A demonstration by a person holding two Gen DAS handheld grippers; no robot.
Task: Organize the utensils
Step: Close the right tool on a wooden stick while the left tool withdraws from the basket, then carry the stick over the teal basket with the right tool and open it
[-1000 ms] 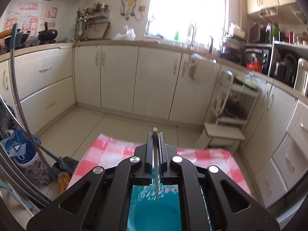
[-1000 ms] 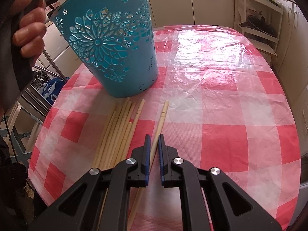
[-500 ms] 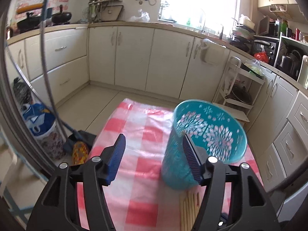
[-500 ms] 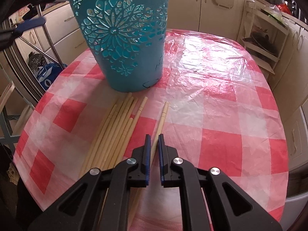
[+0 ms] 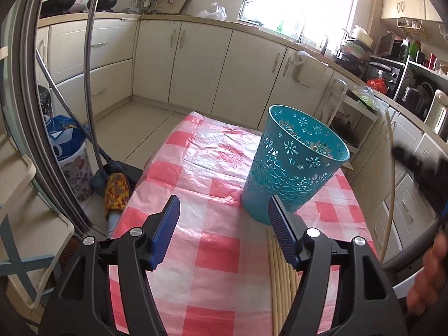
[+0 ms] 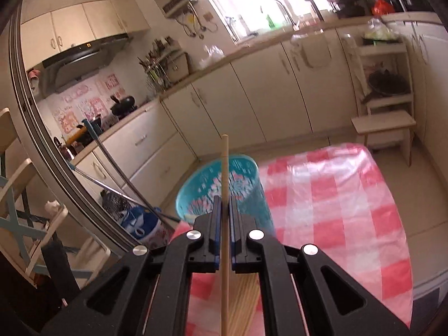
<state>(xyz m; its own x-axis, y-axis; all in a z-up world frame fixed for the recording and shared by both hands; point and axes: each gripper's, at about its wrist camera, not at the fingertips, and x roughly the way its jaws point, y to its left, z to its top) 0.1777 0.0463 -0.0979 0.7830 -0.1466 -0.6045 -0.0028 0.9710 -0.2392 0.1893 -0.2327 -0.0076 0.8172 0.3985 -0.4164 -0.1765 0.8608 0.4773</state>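
Table [image 5: 212, 277] under a red-checked cloth – teal basket [image 5: 294, 168] upright; chopsticks [image 5: 280, 274] bundled just beside.

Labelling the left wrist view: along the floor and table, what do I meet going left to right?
Blue bag → mop head → checked tablecloth → teal basket → raised chopstick

Left gripper [image 5: 224, 212] jaws opening, empty — teal basket [image 5: 294, 168] just beyond.

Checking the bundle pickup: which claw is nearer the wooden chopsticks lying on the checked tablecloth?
Left. The left claw hovers just above the wooden chopsticks; the right claw is raised higher.
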